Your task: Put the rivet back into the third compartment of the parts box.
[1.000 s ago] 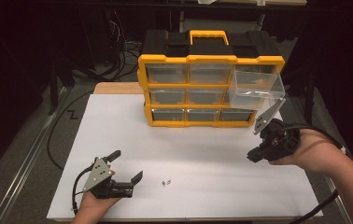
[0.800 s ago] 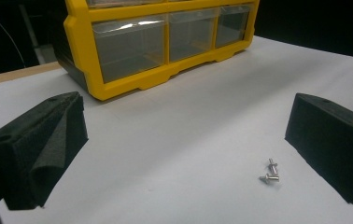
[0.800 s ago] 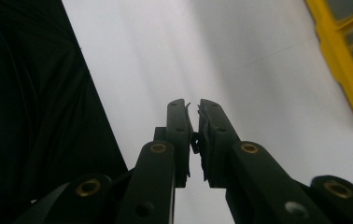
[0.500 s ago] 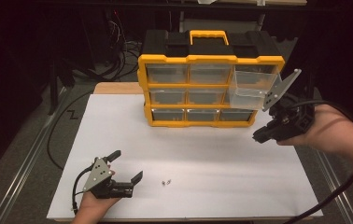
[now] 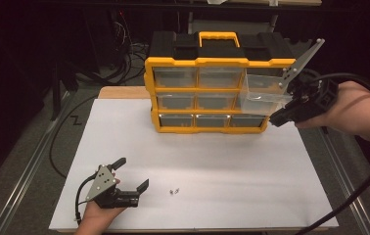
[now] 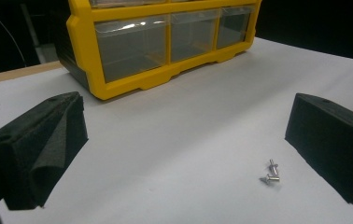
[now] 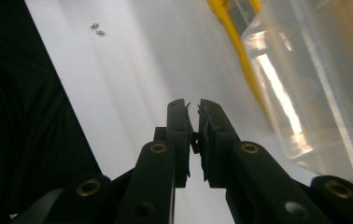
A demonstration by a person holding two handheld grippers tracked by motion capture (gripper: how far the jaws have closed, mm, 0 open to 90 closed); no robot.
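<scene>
Screws (image 5: 174, 191) lay on the bench (image 5: 222, 161) just beside my released left jaws (image 5: 131, 177), far from my right jaws (image 5: 277, 119), clenched on nothing near the pulled-out drawer (image 5: 264, 93).

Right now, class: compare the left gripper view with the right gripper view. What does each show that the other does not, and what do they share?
Left gripper view alone: the organiser's bottom row of clear drawers seen from the front, and the left gripper with its jaws wide apart, nothing between them.

Right gripper view alone: the pulled-out clear drawer seen close up at an angle, and the right gripper with its jaws shut, holding nothing that can be seen.

Both: the white table surface, the organiser's yellow frame, and the two small screws lying loose on the table.
</scene>
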